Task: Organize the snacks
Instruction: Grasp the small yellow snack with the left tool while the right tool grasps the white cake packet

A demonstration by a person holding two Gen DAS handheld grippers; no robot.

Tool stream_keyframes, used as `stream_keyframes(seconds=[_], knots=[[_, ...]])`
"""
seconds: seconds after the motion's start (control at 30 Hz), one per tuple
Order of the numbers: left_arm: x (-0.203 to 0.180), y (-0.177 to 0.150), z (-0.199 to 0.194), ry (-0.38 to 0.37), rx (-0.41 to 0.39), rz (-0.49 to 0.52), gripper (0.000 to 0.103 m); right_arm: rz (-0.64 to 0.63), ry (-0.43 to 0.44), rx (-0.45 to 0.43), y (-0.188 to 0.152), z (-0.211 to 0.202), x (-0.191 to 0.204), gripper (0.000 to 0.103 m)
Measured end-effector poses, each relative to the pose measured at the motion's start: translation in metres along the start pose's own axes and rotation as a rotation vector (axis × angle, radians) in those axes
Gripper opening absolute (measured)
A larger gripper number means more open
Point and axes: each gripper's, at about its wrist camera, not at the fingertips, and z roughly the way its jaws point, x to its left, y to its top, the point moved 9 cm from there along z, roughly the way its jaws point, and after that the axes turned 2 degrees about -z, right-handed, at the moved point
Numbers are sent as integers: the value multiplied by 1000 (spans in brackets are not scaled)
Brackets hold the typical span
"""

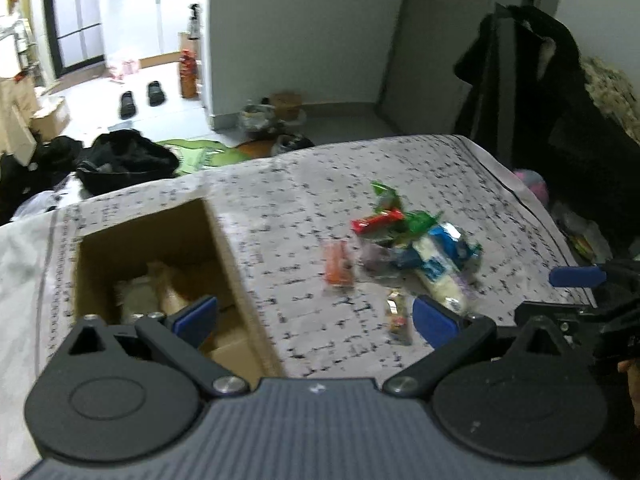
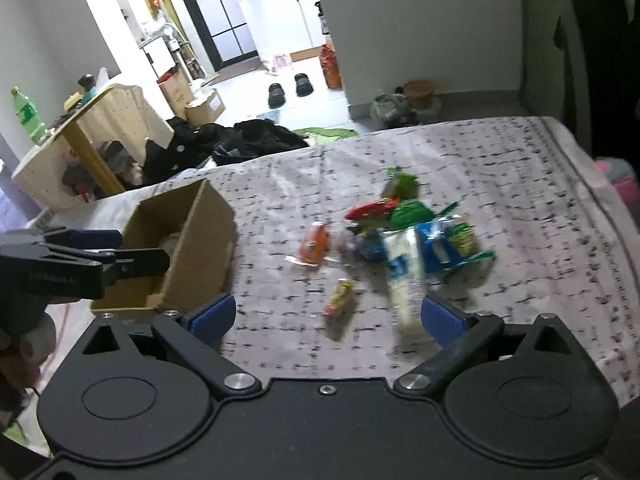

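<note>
A pile of snack packets (image 1: pixel 412 240) lies on the patterned cloth, also in the right wrist view (image 2: pixel 404 232): a red bar (image 1: pixel 376 222), green wrappers, a blue and white pack (image 1: pixel 436 268), an orange packet (image 1: pixel 339 266) and a small packet (image 1: pixel 398 314) nearer me. An open cardboard box (image 1: pixel 160 272) with some items inside stands to the left, also seen in the right wrist view (image 2: pixel 188 252). My left gripper (image 1: pixel 316 318) is open and empty, by the box's near right side. My right gripper (image 2: pixel 326 314) is open and empty, just short of the small packet (image 2: pixel 340 302).
The cloth-covered table (image 1: pixel 460 168) ends at the far and right edges. Black clothes (image 1: pixel 120 160) lie on the floor beyond, with shoes (image 1: pixel 140 98) and bottles. A dark coat (image 1: pixel 540 92) hangs at the right. A small side table (image 2: pixel 80 136) stands at the left.
</note>
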Motion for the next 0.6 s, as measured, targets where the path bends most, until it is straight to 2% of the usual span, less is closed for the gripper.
stream_keyframes(seconds=[0.23, 0.4, 0.6], knots=[[-27, -2, 23, -52, 44, 37, 101, 43, -15, 21, -8, 2, -23, 87], [-39, -3, 35, -71, 72, 50, 100, 60, -34, 27, -12, 5, -35, 86], [-49, -3, 56, -75, 103, 62, 91, 73, -36, 40, -12, 15, -44, 80]])
